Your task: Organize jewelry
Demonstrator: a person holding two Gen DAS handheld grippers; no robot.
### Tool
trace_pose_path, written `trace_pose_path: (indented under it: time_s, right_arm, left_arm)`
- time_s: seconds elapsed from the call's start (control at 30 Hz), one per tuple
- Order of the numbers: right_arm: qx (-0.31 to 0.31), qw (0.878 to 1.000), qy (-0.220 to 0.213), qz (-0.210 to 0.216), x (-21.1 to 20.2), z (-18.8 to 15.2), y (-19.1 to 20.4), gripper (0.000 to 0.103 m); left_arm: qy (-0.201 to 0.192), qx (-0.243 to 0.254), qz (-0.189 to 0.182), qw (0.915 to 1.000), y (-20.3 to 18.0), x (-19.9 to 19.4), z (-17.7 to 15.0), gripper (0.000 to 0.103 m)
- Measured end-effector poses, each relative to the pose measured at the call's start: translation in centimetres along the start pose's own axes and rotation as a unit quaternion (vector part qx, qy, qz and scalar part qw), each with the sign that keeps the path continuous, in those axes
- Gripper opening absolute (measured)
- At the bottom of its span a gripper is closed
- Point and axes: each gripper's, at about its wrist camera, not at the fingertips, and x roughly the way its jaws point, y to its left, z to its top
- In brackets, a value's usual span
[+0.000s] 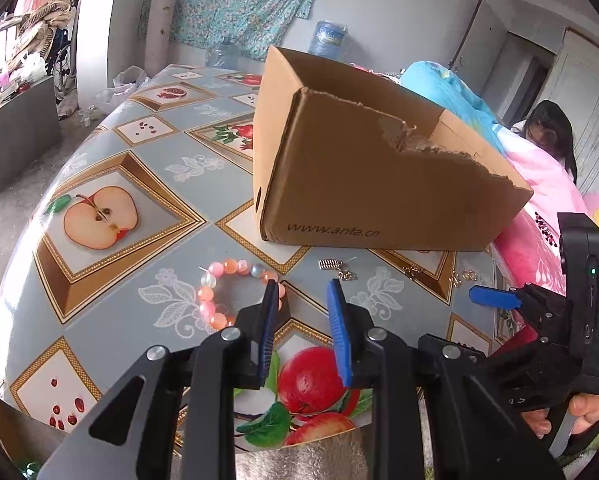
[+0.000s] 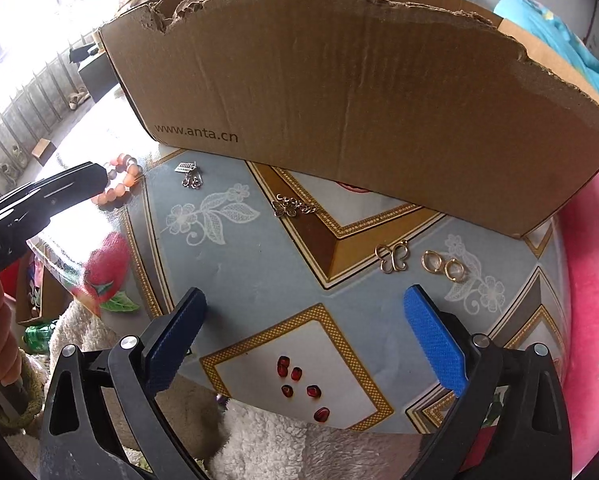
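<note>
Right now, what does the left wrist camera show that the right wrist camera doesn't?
Only the left view: the whole bead bracelet, water bottles by the far wall and a person past the bedding. Only the right view: two gold rings, a gold butterfly and a silver butterfly chain, all seen clearly. Both: the torn box, the silver charm and the fruit tablecloth.

Home bedroom: bedding (image 1: 539, 184), fruit-print tablecloth (image 1: 139, 184)
</note>
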Motion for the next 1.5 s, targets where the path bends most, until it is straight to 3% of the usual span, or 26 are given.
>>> trace_pose_path:
  time_s: [0.3, 0.53, 1.23, 1.4, 1.5]
  right_arm:
    - [0.014, 1.0, 0.01, -0.011, 0.5, 1.7, 0.2, 0.095]
    - [0.011, 1.0, -0.012, -0.01, 0.9, 1.1, 0.1, 0.095]
    - [0.009, 1.0, -0.019, -0.008, 1.3, -0.1, 0.7, 0.095]
    - [0.001, 1.0, -0.018, 0.005, 1.3, 0.2, 0.3, 0.095]
    - [0.012, 0.999, -0.021, 0.036, 0.9, 0.2, -0.8, 0.095]
  left_arm:
    - [-0.001, -0.013, 0.002, 0.9999, 0.7, -0.1, -0.2, 0.024]
    - [0.002, -0.013, 0.003, 0.9999, 0.6, -0.1, -0.4, 0.024]
    - [0.009, -0.007, 0.009, 0.9999, -0.3, 0.4, -0.2, 0.024]
    - [0.008, -0.002, 0.011, 0.9999, -0.6, 0.4, -0.1, 0.024]
    - [0.008, 0.003, 0.013, 0.9999, -1.0, 0.4, 0.1, 0.024]
